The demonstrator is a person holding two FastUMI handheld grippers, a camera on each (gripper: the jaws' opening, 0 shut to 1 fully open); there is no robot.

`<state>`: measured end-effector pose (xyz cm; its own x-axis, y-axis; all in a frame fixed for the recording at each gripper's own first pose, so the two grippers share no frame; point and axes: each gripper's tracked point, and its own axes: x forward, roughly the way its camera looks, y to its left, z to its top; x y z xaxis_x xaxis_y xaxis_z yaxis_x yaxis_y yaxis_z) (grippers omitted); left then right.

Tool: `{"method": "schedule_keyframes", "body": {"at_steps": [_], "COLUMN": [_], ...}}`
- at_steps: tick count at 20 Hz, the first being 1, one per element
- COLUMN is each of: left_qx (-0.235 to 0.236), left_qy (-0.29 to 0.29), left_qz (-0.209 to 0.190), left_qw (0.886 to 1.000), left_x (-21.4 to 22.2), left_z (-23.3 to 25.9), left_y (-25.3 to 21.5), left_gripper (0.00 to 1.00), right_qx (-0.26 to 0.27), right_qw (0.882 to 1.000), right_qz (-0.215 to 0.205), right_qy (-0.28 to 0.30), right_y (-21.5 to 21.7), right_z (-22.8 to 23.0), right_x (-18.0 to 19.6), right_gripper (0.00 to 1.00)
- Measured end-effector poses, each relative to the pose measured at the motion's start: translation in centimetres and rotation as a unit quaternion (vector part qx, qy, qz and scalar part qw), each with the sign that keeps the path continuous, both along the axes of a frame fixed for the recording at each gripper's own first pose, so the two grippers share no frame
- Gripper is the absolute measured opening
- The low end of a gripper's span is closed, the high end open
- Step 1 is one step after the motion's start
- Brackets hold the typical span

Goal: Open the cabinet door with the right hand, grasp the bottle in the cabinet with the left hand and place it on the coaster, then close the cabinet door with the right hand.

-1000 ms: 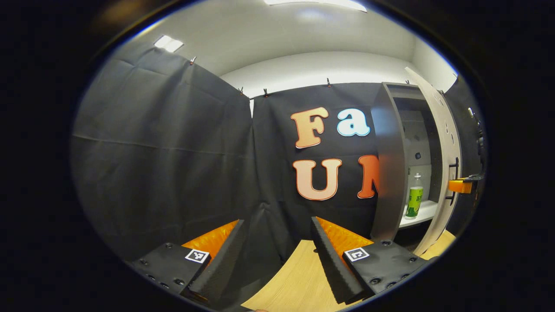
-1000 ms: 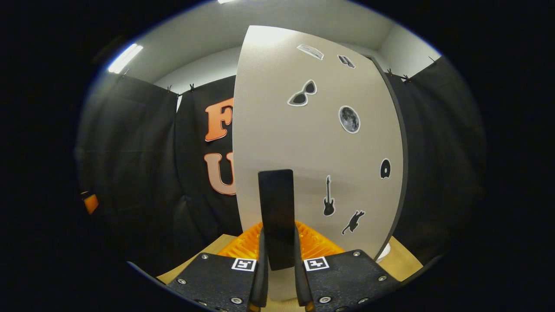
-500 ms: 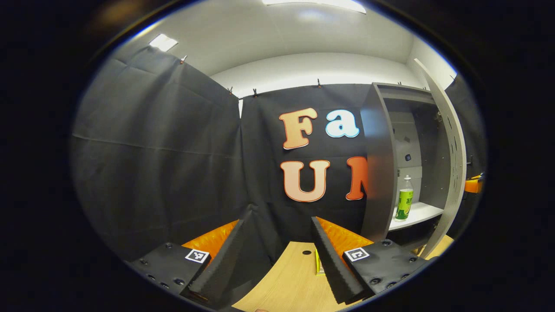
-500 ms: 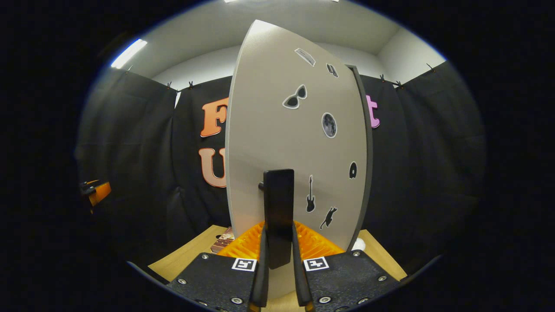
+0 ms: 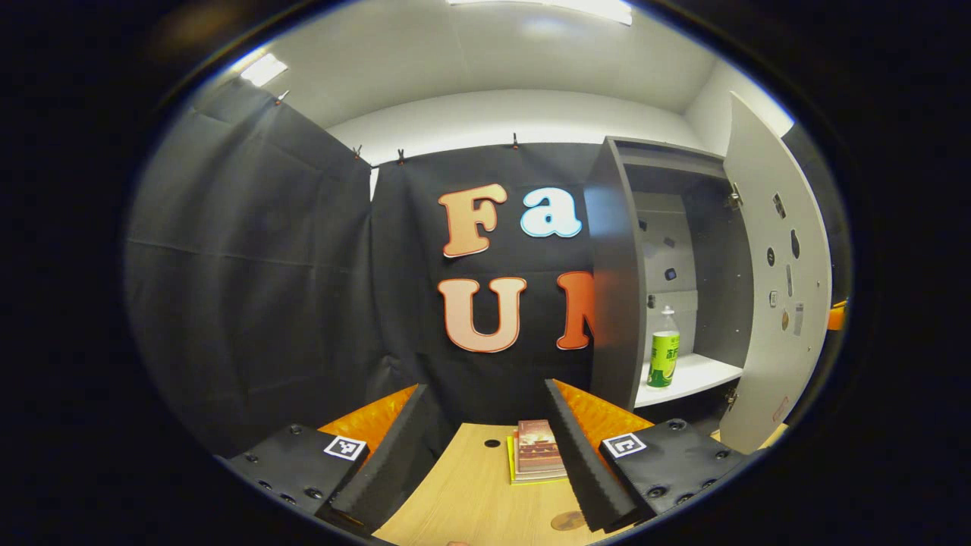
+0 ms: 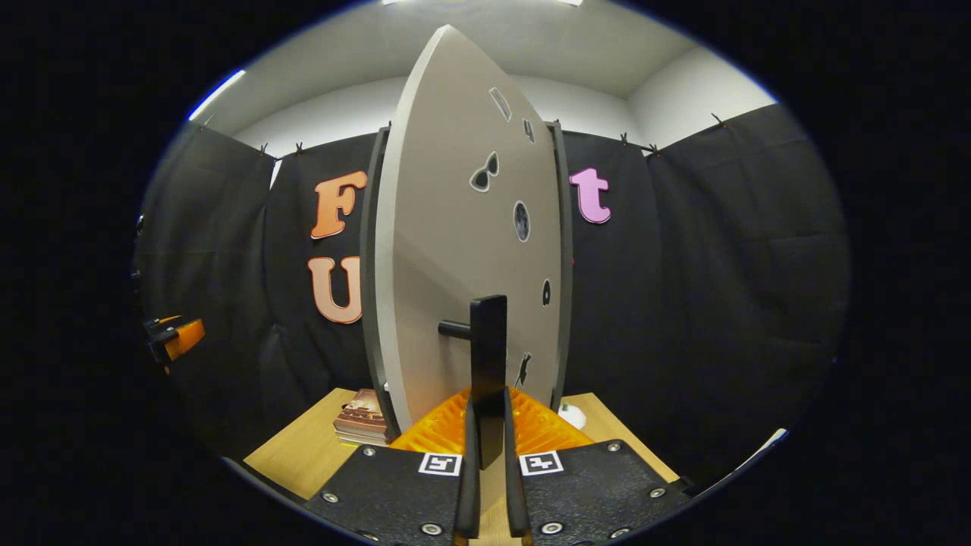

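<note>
The right gripper (image 6: 486,455) is clamped on the black door handle (image 6: 488,356), both fingers pinching the upright bar that rises straight ahead of the claw. That grip is there for leverage: the handle sits at the free edge of the cabinet door (image 6: 455,250), so a pull there swings the panel on its hinges. The door stands edge-on in front of the claw and looks wide open, so the opening step seems all but done.

Over in the left gripper view, the left gripper (image 5: 485,447) has its fingers spread wide with nothing between them, ready to take something round. Ahead of it and off to the right, well apart, the cabinet (image 5: 614,280) shows its interior, and the green-labelled bottle (image 5: 663,349) stands upright on the white shelf (image 5: 698,375), near the shelf's front edge where it is easy to reach. The opened door hangs farther right of the bottle, clear of the approach.

Just ahead of the left claw, on the wooden table (image 5: 470,493), lies a small stack of books (image 5: 535,455), close beside the right finger. A round brown disc (image 5: 567,520) peeks out low by that same finger; probably the coaster, though mostly hidden. My read: the left claw's reach for the bottle comes next, while the right holds the door out of the way.
</note>
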<state>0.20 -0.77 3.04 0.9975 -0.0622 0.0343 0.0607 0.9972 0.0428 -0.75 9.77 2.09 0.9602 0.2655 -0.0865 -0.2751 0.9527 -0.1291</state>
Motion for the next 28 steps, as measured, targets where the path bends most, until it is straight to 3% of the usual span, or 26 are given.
{"method": "schedule_keyframes", "body": {"at_steps": [4, 6, 8, 23, 28], "left_qx": [-0.001, -0.003, -0.002, -0.006, -0.006], "left_qy": [0.005, 0.008, 0.011, 0.033, 0.036], "left_qz": [-0.020, -0.030, -0.039, -0.113, -0.122], "left_qw": [1.000, 1.000, 0.999, 0.993, 0.992], "left_x": [0.7, 0.8, 1.2, 2.9, 4.6], "left_z": [-0.4, -0.6, -0.7, -2.0, -2.5], "left_y": [-2.2, -3.5, -5.0, -20.1, -25.3], "left_gripper": [0.96, 0.96, 0.96, 0.96, 0.96], "right_qx": [-0.007, -0.003, -0.004, 0.006, 0.001], "right_qw": [0.999, 0.998, 0.997, 0.997, 0.995], "right_qz": [-0.045, -0.060, -0.069, -0.071, -0.094], "right_qy": [-0.012, -0.015, -0.017, -0.020, -0.029], "right_y": [-4.0, -5.6, -7.3, -17.8, -22.6], "right_z": [0.6, 0.8, 0.9, 2.5, 3.5], "right_x": [0.0, 0.3, 0.6, -0.7, -0.6], "right_gripper": [0.05, 0.10, 0.04, 0.04, 0.12]}}
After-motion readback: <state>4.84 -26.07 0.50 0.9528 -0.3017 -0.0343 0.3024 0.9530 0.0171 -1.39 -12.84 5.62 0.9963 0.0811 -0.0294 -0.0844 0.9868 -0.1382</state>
